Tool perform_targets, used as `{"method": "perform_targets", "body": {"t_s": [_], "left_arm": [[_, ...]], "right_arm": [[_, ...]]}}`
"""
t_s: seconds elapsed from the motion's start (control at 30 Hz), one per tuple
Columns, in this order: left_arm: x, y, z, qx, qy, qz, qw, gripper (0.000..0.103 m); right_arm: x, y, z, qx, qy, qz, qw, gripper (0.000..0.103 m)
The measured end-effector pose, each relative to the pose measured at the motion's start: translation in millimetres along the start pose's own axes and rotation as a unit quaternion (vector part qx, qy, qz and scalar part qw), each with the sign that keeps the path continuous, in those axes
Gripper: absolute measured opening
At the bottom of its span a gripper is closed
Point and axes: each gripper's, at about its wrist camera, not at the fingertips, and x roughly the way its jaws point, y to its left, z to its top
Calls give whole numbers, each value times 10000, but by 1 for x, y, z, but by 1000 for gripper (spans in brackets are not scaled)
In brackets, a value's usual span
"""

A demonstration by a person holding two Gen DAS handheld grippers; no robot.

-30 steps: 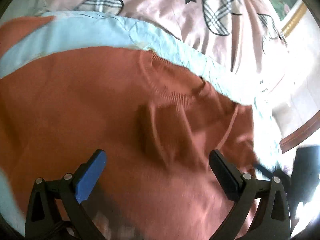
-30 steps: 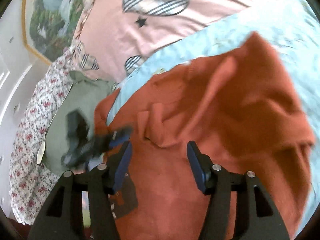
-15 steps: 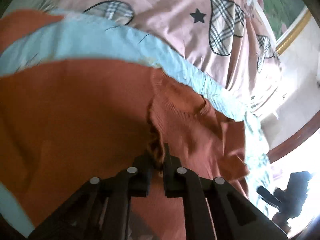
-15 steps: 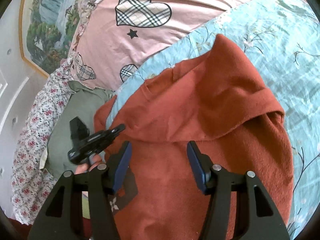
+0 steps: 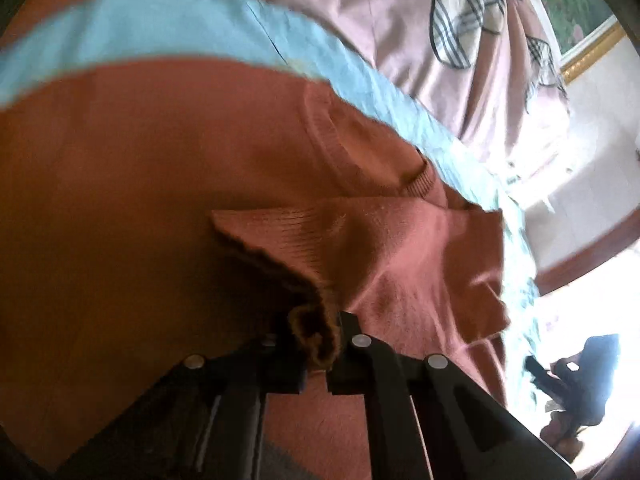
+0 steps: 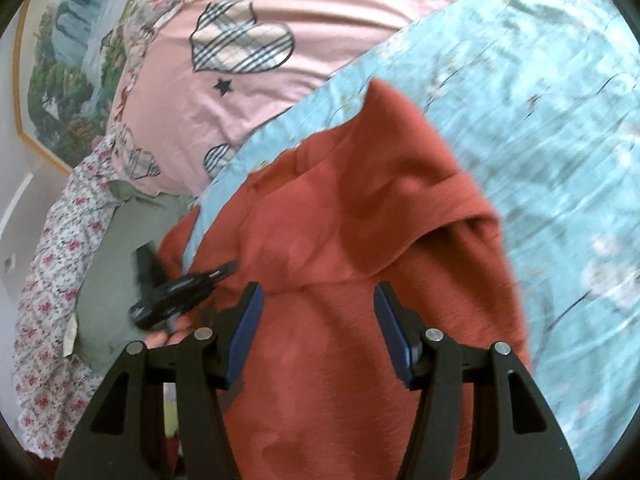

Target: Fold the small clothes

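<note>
Clamped tight, my left gripper (image 5: 316, 344) has a bunched, ribbed edge of the rust-orange sweater (image 5: 160, 168) pinched between its black fingers, as the left wrist view shows. I judge that edge to be a cuff or hem, gathered so the cloth lifts in one piece and not as a single loose layer. From the pinch, a flap of knit rises and drapes off to the right, over the body of the sweater, which lies spread on the pale blue bedsheet (image 5: 192, 28). The ribbed neckline sits just beyond the flap, toward a pink pillow with checked hearts (image 5: 452, 12). At the lower right edge of this view my right gripper (image 5: 576, 380) is a dark, blurred shape against bright glare.

From the right wrist view, my right gripper (image 6: 316, 336) stands with its blue-padded fingers apart; the jaws have just been opening wider. Nothing is pinched: the sweater (image 6: 360, 240) lies below and between the pads, untouched as far as I can tell. I read this as lining up for a second hold, so both sides can be carried over together. A thick fold already crosses the sweater ahead of the pads. The left gripper (image 6: 180, 288) shows at the sweater's left edge, near a grey-green garment (image 6: 116, 248) against a floral pillow (image 6: 52, 264).
</note>
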Motion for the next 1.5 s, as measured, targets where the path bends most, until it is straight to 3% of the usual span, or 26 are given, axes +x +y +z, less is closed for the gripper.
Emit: {"method": "perform_targets", "body": {"t_s": [0.03,0.1,0.17,0.23,0.37,0.53,0.57,0.63,0.67,0.73,0.8,0.9,1.0,1.07,1.1,1.17,1.23,1.3,1.4,1.47,1.5], "left_arm": [[-11,1,-3,11,-161,-14,9999,4],[-32,17,-8,-164,-415,150,9989,4],[-41,35,-13,-315,-462,330,9979,4],[-48,41,-15,-422,-496,232,9976,4],[-73,51,-12,-598,-898,325,9936,4],[-67,61,-15,-767,-733,343,9938,4],[-64,61,-17,-741,-675,383,9942,4],[-62,62,-23,-699,-632,414,9947,5],[-60,59,-24,-687,-623,412,9948,4],[-60,52,-24,-647,-627,374,9952,5],[-57,41,-23,-499,-593,130,9969,5],[-41,22,-23,-180,-521,359,9978,5],[-26,21,-20,-214,-417,442,9979,5],[-25,26,-19,-297,-388,390,9980,5],[-27,27,-19,-299,-394,348,9982,5],[-29,28,-21,-229,-399,354,9983,5],[-28,28,-22,-204,-351,419,9983,5],[-31,28,-23,-159,-354,517,9979,5],[-43,36,-32,-78,-323,730,9968,8],[-58,43,-37,-27,-316,923,9952,10],[-67,45,-38,-14,-381,1018,9941,9]], "right_arm": [[-4,-4,6,-38,-96,-162,9998,72],[-4,-11,16,-146,-206,-413,9988,76],[8,-19,31,-248,-180,-659,9974,76],[25,-26,45,-278,-50,-745,9968,76],[63,-32,68,-465,183,-969,9940,76],[102,-40,80,-525,443,-1059,9920,75],[109,-41,81,-539,517,-1058,9916,72],[121,-44,82,-582,653,-1056,9906,12],[121,-48,85,-449,753,-919,9919,12],[99,-54,96,-266,418,-799,9956,11],[83,-57,104,-357,209,-952,9946,11],[87,-63,103,-513,356,-1262,9900,11],[95,-65,97,-650,447,-1668,9828,14],[82,-50,94,-837,140,-2137,9732,21],[72,-41,89,-933,-56,-2179,9715,21],[65,-19,77,-1195,-141,-1770,9768,24],[80,-10,62,-1397,301,-1526,9779,30],[95,-21,54,-1366,649,-1815,9717,28],[82,-40,57,-852,441,-1646,9817,29],[68,-32,55,-749,333,-1667,9826,33],[59,-25,52,-744,237,-1579,9844,41]]}}
